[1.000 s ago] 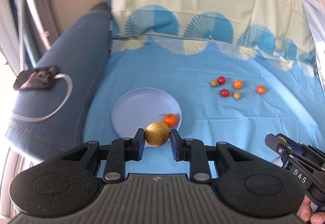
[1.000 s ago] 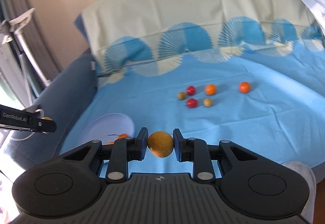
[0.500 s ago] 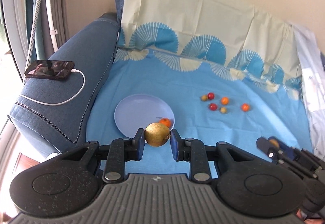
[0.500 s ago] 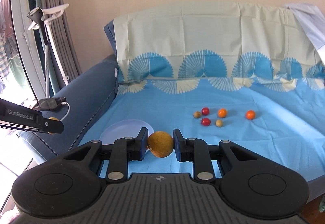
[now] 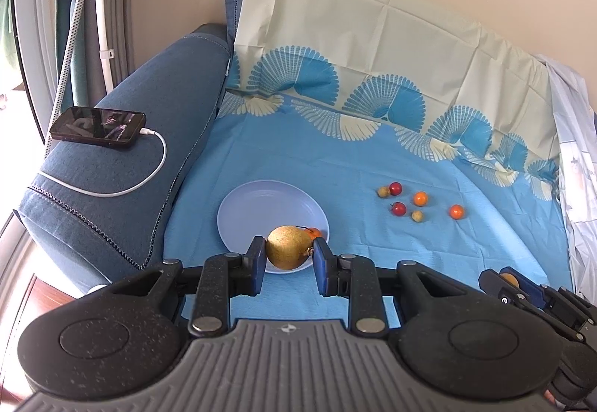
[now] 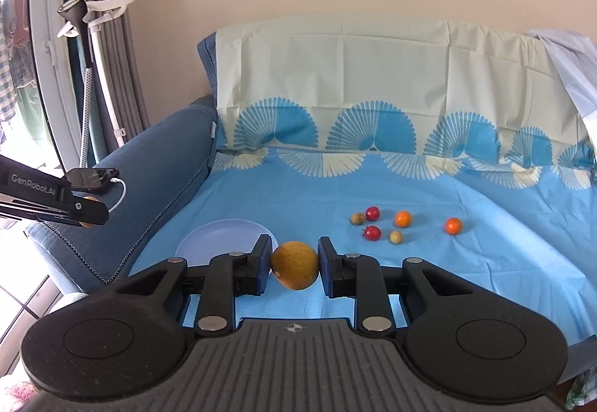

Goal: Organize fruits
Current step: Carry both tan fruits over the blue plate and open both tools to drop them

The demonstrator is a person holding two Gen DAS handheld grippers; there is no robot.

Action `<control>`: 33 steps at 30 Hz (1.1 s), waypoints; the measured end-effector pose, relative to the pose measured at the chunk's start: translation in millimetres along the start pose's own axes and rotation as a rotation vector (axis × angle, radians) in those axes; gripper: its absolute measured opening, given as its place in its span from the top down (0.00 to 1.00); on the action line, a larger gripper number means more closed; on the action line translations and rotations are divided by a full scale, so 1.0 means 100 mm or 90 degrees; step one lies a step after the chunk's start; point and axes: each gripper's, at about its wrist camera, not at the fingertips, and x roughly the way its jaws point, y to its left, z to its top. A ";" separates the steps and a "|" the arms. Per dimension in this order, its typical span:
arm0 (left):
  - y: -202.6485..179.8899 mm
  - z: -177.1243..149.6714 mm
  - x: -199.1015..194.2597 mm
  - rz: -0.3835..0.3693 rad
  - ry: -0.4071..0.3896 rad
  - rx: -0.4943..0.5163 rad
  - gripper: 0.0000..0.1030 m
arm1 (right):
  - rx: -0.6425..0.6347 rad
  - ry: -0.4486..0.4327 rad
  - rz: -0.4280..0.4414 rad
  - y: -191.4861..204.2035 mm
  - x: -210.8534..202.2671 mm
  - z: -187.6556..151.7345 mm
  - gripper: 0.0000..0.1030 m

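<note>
Fruits, two lots, one held and one loose.

Left wrist view: left gripper [image 5: 287,259] clenched on a yellow-green round fruit [image 5: 288,251], both blue pads pressed to its sides, a small stem at its right. Behind it, a pale lilac plate [image 5: 257,214] lies on the blue patterned cloth [image 5: 335,165] that covers the sofa seat; one small orange fruit [image 5: 314,233] sits in the plate at its near right edge. To the right, well apart from the plate, a loose cluster of small fruits on the cloth: two red [image 5: 395,189], two orange [image 5: 421,198], two yellowish [image 5: 383,192]. On the blue sofa armrest [image 5: 149,113] at the left, a black phone [image 5: 97,127] with a white cable [image 5: 149,173] plugged in. At lower right, the right gripper [image 5: 502,287] enters, with a bit of yellow fruit showing between its jaws.

Right wrist view: right gripper [image 6: 294,264] clamped on an orange-yellow round fruit [image 6: 294,264], pads tight on both sides, held above the cloth. Plate [image 6: 220,236] lies left of it and behind. The same six small fruits lie right of centre, the rightmost orange one [image 6: 453,225] set apart from the rest. At the left edge, the left gripper [image 6: 87,214] shows side-on before the armrest, fruit barely visible in it.
</note>
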 end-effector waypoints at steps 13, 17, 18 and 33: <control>-0.03 0.11 0.60 0.003 0.061 0.018 0.71 | 0.009 0.071 0.003 -0.01 0.50 -0.01 0.73; -0.03 0.17 0.82 0.003 0.074 0.020 0.71 | 0.007 0.089 0.007 0.02 0.70 0.02 0.73; -0.02 0.19 0.88 0.003 0.072 0.021 0.71 | 0.007 0.093 0.008 0.03 0.76 0.03 0.73; 0.19 0.34 2.02 0.043 0.130 0.033 0.71 | 0.005 0.164 0.050 0.23 1.97 0.23 0.73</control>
